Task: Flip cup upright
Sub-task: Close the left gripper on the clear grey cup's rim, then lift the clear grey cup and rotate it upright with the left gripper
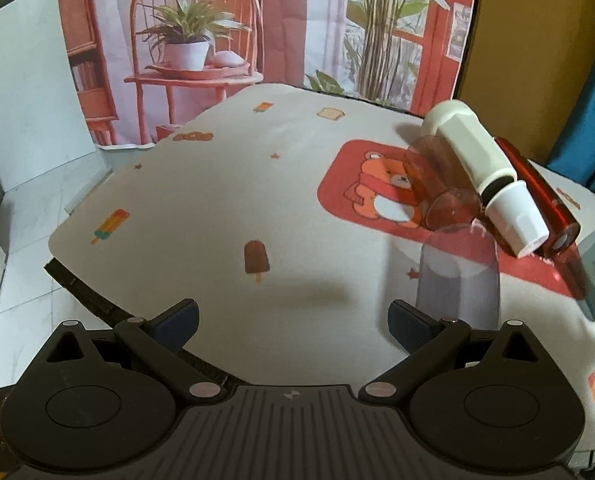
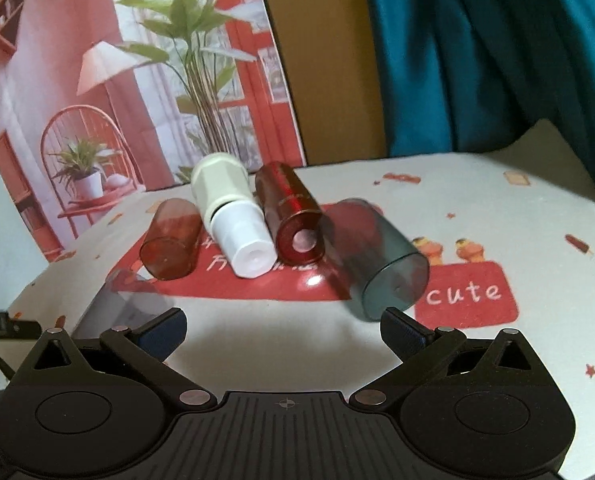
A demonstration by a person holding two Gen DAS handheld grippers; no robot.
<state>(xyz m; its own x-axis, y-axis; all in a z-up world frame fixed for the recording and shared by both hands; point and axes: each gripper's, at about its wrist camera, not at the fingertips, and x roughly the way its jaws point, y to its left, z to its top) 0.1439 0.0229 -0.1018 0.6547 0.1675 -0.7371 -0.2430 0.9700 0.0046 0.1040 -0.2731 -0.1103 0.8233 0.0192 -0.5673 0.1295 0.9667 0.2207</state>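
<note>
Both tongs, left point(image 1: 293, 320) and right point(image 2: 283, 330), are hanging wide open and empty, since the cups are lying sideways mid-table point(image 2: 537, 184), grey cup point(image 2: 381, 256) nearest the right tongs.

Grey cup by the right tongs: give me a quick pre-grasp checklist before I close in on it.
1. Right tongs open: ok.
2. Grey cup lying on its side, needs flipping: ok.
3. Cup between the fingers: not ok, it lies ahead, toward the right finger.
4. Clear of the red metallic tumbler: cannot tell, they look close.
5. Left tongs open, holding nothing: ok.
</note>
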